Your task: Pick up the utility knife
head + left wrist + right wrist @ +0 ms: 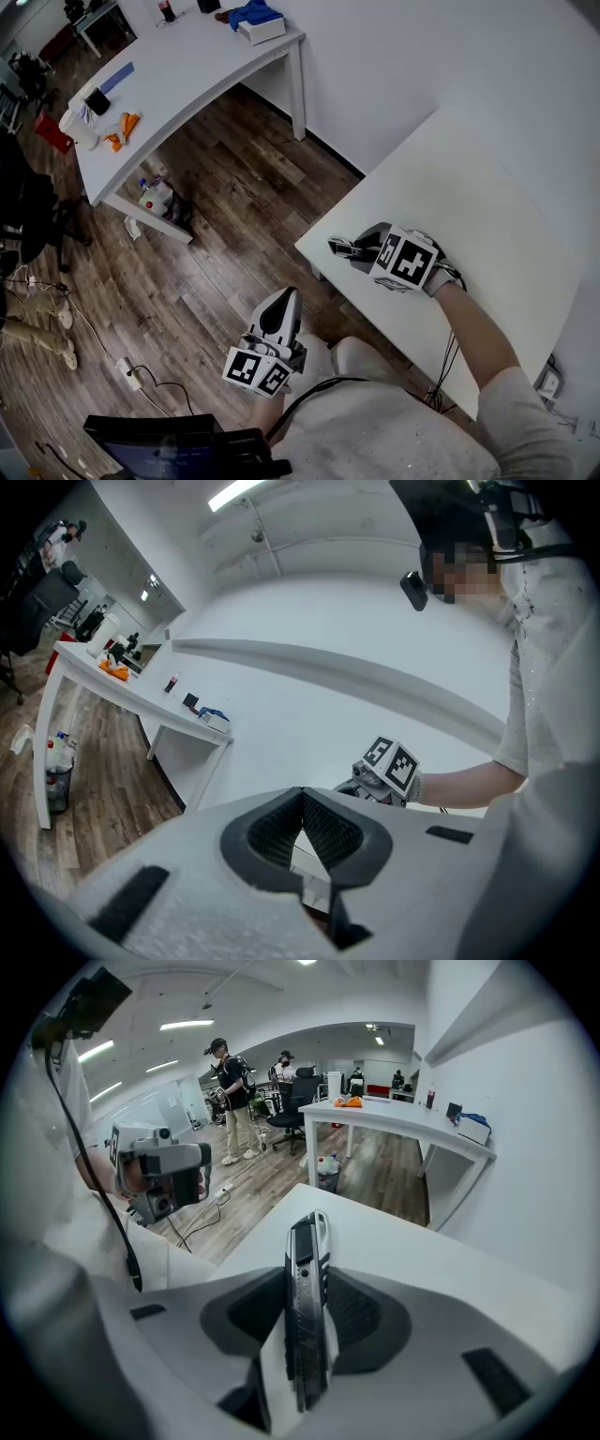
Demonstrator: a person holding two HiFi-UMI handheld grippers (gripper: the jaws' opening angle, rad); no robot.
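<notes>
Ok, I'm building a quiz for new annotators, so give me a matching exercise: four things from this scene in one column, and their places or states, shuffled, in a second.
Things:
1 utility knife
2 left gripper
3 right gripper
4 orange object

Places or states:
a lying on the far table
b shut, empty, off the near table
c clamped in a gripper
d at the near table's corner, shut on a tool

Pairs: 1-c, 2-b, 3-d, 4-a
</notes>
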